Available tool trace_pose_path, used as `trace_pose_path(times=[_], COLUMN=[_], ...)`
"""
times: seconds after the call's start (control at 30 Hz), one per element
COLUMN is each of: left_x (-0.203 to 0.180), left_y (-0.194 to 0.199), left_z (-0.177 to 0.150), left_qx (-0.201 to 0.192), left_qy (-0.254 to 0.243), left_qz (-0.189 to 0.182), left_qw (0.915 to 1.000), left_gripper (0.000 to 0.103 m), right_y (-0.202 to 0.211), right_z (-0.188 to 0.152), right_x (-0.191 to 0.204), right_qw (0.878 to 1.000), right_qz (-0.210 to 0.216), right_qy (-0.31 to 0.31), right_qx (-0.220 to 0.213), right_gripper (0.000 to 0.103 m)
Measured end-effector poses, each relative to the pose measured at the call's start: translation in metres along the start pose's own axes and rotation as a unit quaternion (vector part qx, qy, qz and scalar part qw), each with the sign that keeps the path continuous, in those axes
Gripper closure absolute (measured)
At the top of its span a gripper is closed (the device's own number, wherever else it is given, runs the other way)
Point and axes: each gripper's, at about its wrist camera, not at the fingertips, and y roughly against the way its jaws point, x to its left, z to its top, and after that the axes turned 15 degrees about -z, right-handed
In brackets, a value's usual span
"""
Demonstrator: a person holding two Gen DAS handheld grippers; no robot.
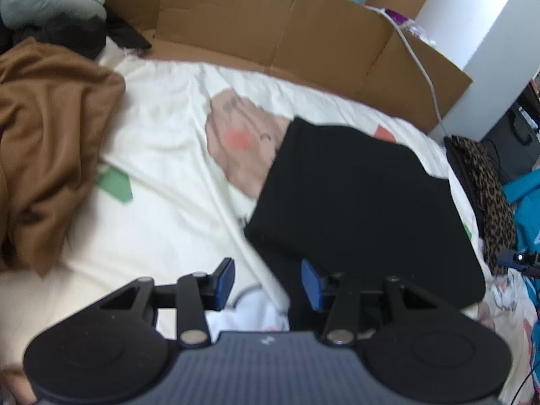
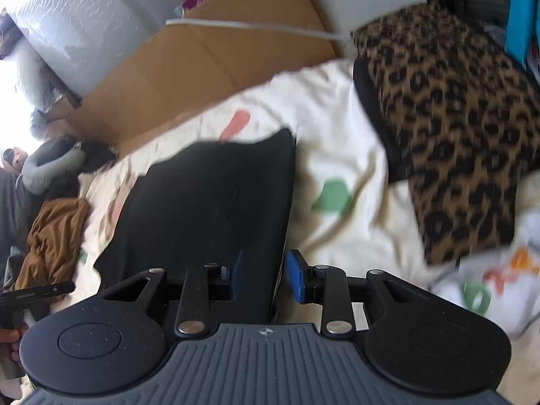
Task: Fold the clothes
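A folded black garment [image 1: 364, 209] lies flat on the white printed bedsheet [image 1: 168, 141]. In the left wrist view my left gripper [image 1: 266, 281] stands open at the garment's near left edge; its right pad is over the black cloth, its left pad over bare sheet. In the right wrist view the same black garment [image 2: 209, 209] fills the middle. My right gripper [image 2: 266, 276] is open, with the garment's right edge running between its pads, and the pads do not press on it. A crumpled brown garment [image 1: 50, 135] lies at the left of the bed.
A folded leopard-print garment [image 2: 449, 128] sits at the bed's right edge. Cardboard [image 1: 270, 33] lines the far side, with a white cable [image 1: 422, 64] across it. Grey and dark clothes [image 1: 44, 3] are heaped at the far left. A hand [image 2: 10, 337] holds the other gripper.
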Motion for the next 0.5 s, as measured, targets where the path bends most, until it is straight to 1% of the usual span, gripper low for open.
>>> trace_pose_path(times=[0.07,0.17,0.37,0.4,0.43,0.47,0.5], left_x=[0.0,0.001,-0.005,-0.006,-0.006,-0.006,-0.006], left_y=[-0.003,-0.008,-0.017,-0.019,-0.022,-0.024,-0.027], left_z=[-0.009,-0.018,-0.028,-0.029,-0.031,-0.032,-0.033], left_qx=[0.014,0.026,0.044,0.046,0.05,0.054,0.057], left_qy=[0.0,0.004,-0.013,-0.013,-0.011,-0.009,-0.01], left_qz=[0.004,-0.003,-0.015,-0.017,-0.022,-0.028,-0.031], left_qw=[0.9999,0.9997,0.9988,0.9987,0.9985,0.9981,0.9978], left_gripper=[0.058,0.058,0.059,0.061,0.067,0.069,0.069], right_y=[-0.002,-0.006,-0.016,-0.018,-0.021,-0.024,-0.027], right_z=[-0.01,-0.022,-0.039,-0.041,-0.043,-0.044,-0.045], right_x=[-0.001,-0.005,-0.01,-0.01,-0.011,-0.012,-0.014], right_qw=[1.0,0.999,0.994,0.992,0.991,0.989,0.986], right_qz=[0.005,0.013,0.045,0.05,0.057,0.062,0.069], right_qy=[-0.006,-0.025,-0.062,-0.07,-0.082,-0.094,-0.11], right_qx=[0.017,0.041,0.083,0.088,0.093,0.098,0.103], right_gripper=[0.072,0.072,0.072,0.072,0.069,0.057,0.053])
